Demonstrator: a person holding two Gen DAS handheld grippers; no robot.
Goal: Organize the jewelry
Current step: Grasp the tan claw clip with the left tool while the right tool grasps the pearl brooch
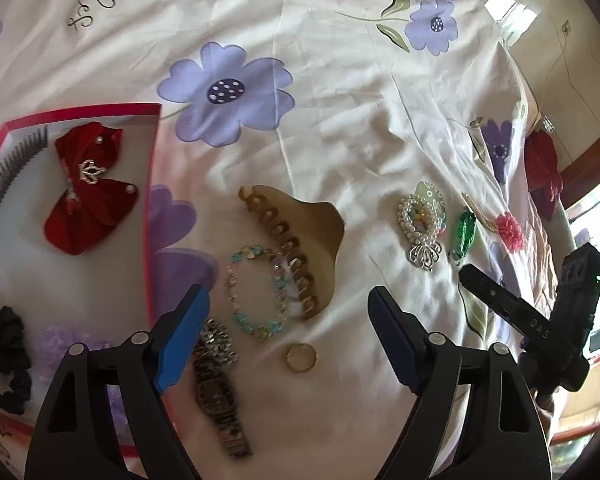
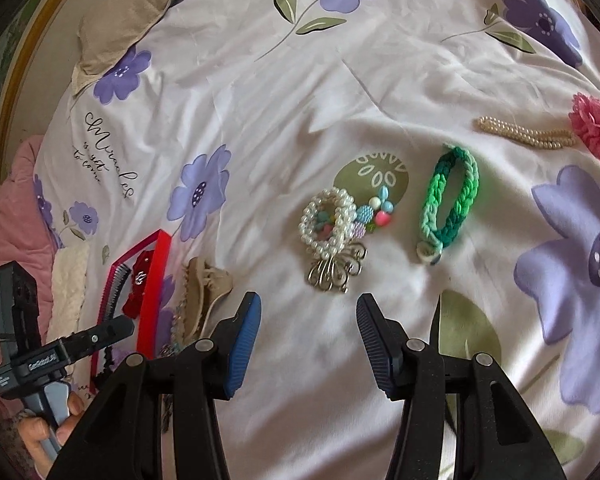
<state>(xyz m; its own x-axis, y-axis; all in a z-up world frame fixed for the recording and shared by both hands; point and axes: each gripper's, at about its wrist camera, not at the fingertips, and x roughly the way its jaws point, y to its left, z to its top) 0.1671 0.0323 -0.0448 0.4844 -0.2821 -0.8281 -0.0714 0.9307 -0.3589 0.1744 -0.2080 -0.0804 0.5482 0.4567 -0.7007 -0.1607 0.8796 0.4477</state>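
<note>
The left wrist view alone shows the inside of the red-rimmed box (image 1: 80, 109): a red velvet bow (image 1: 90, 190) with a small crown charm, a black toothed comb (image 1: 8, 176) along the far-left wall, a black scrunchie (image 1: 6, 356) and a blurred lilac scrunchie (image 1: 66, 340) at the near end. Just right of the box lie a beaded bracelet (image 1: 256, 292), a tan claw clip (image 1: 300, 240) touching it, a metal wristwatch (image 1: 216, 388) and a gold ring (image 1: 301, 357). The right wrist view sees that box only edge-on at far left, but gives a clear look at a pearl bracelet cluster (image 2: 332, 228) with coloured beads and a silver filigree piece, a green braided bracelet (image 2: 450, 200) beside it, and farther right a pearl strand (image 2: 526, 134) touching a pink fabric flower (image 2: 598, 126).

The left tool (image 1: 288, 340) points steeply down, its jaws spread wide with nothing gripped; the ring and watch lie on the sheet between and beneath them. The right tool (image 2: 308, 340) tilts down too, jaws parted around bare sheet, short of the pearl cluster. Each view catches the other tool at its edge, and a hand (image 2: 46, 420) grips the left tool's handle.

Everything rests on a bed covered by a white sheet (image 1: 340, 120) printed with purple flowers and script; a beige pillow (image 2: 120, 28) lies at the far edge, with a window beyond.
</note>
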